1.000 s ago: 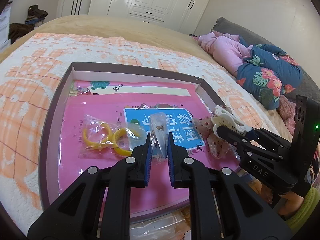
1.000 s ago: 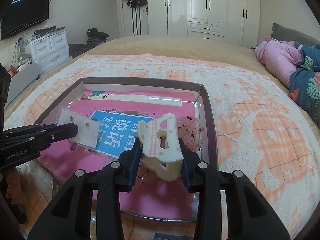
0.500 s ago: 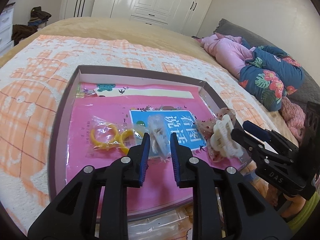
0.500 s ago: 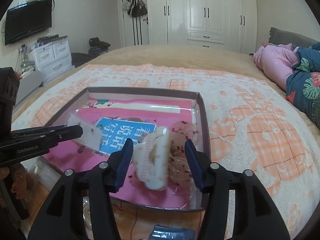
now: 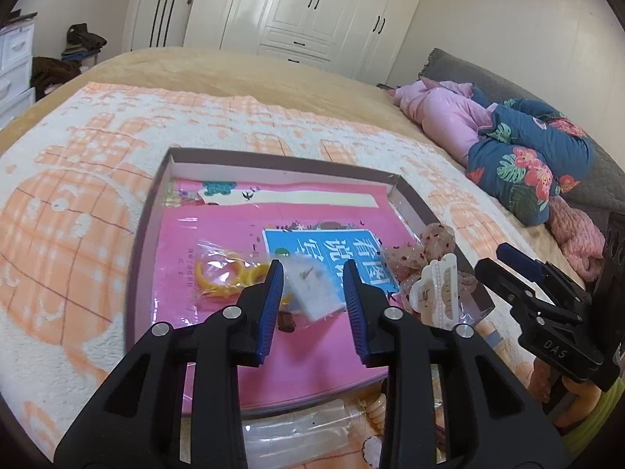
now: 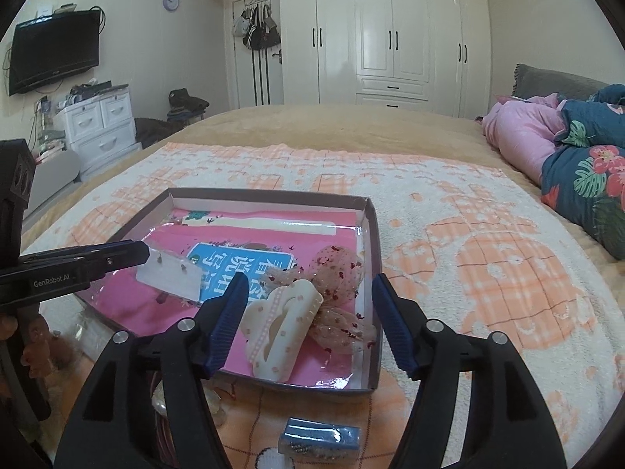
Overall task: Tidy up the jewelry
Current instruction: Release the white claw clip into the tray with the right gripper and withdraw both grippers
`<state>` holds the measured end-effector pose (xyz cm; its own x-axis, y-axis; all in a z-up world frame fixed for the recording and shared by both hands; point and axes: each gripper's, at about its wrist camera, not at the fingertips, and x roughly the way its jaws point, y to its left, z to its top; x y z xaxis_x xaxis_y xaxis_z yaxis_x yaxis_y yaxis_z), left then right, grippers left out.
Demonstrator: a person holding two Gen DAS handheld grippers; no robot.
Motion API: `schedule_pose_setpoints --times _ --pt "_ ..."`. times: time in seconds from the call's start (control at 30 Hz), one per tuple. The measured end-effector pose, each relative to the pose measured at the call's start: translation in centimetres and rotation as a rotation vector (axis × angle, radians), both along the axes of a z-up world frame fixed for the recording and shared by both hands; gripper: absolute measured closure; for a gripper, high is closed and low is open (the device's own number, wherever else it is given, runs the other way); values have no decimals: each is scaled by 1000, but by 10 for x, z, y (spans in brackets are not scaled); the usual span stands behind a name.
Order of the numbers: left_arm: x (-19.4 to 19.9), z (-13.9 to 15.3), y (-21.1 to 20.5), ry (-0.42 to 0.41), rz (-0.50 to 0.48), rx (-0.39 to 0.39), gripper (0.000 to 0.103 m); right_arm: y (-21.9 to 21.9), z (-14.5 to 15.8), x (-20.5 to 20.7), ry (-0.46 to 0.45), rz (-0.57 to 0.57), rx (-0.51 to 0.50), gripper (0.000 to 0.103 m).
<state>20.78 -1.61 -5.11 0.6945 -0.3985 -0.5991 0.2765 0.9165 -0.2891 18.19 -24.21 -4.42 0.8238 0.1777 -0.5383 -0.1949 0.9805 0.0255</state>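
Both grippers are opening: my left gripper (image 5: 312, 285) frames the small earring packet (image 5: 312, 289), unclamped; my right gripper (image 6: 308, 312) stands wide around the cream hair claw (image 6: 279, 332) lying in the tray (image 6: 373, 234), lower centre. Packet is light, flimsy, slippery—pinch its edge. Claw is stiff plastic; grip its body.

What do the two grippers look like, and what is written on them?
Both grippers are black plastic with silver screws and ribbed blue pads. The left gripper reads "GenRobot.AI" on its side, seen from the right wrist. The right gripper reads "DAS", seen from the left wrist, where a yellow-green sleeve shows below it.
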Motion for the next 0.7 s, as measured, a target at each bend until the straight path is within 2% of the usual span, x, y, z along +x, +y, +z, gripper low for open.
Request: schedule_pose_setpoints --times 0.17,0.27,0.47,0.6,0.7 --pt "-9 11 7 -41 23 -7 67 -3 10 -9 -26 -9 11 35" --pt "-16 18 10 -67 40 -7 55 -4 16 -17 -46 -10 19 32" --pt "-30 32 19 -109 104 -2 21 -3 26 -32 -79 1 13 28" --pt "-40 40 23 -144 123 -4 12 -3 33 -41 -96 5 17 25" --pt "-48 46 24 -168 132 -3 12 -3 36 -47 -105 10 15 25"
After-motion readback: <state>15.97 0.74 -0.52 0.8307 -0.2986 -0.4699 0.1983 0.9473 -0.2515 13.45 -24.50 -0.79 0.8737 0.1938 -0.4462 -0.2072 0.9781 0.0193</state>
